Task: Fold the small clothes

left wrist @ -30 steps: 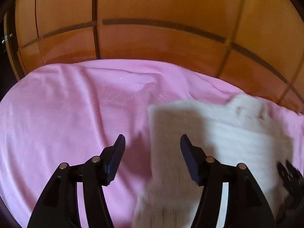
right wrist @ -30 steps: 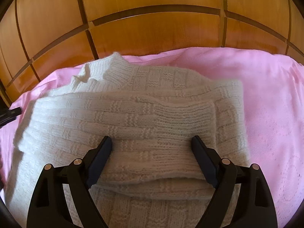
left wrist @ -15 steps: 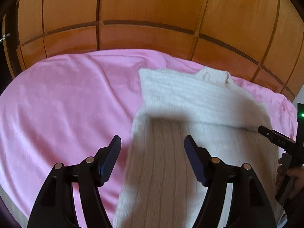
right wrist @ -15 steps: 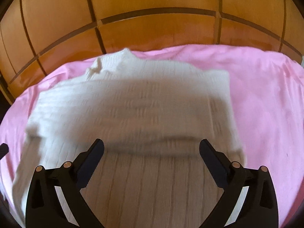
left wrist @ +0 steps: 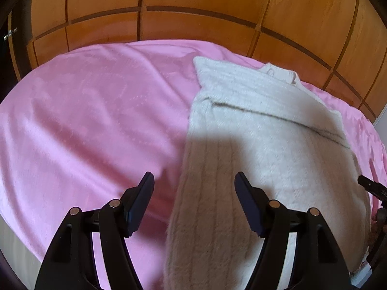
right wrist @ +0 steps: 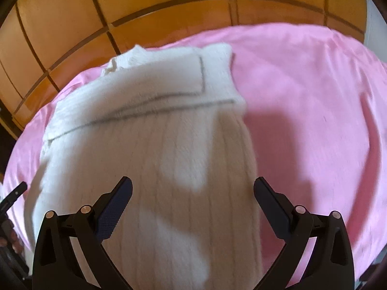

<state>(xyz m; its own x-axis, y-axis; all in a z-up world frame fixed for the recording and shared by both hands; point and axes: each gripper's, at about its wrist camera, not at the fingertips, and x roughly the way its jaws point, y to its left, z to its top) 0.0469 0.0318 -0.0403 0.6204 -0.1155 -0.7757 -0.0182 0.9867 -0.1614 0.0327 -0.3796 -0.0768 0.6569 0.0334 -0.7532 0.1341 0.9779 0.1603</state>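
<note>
A white knit sweater (left wrist: 266, 125) lies flat on the pink bedspread (left wrist: 84, 120), collar (left wrist: 278, 72) towards the far side and both sleeves folded across its chest. My left gripper (left wrist: 193, 177) hovers open over the sweater's left edge near the hem, with nothing between its fingers. In the right wrist view the same sweater (right wrist: 157, 120) fills the middle. My right gripper (right wrist: 193, 181) stands wide open above its ribbed lower body and holds nothing. The picture is blurred.
Orange wooden panels (left wrist: 193, 0) rise right behind the bed. Bare pink bedspread (right wrist: 314, 96) stretches to the right of the sweater, and more lies to its left. Part of the other gripper shows at the right edge (left wrist: 370, 186) of the left wrist view.
Both grippers have pulled back from the folded sleeves towards the hem, so more of the sweater shows. The right jaws have spread wider; the left jaws slightly.
</note>
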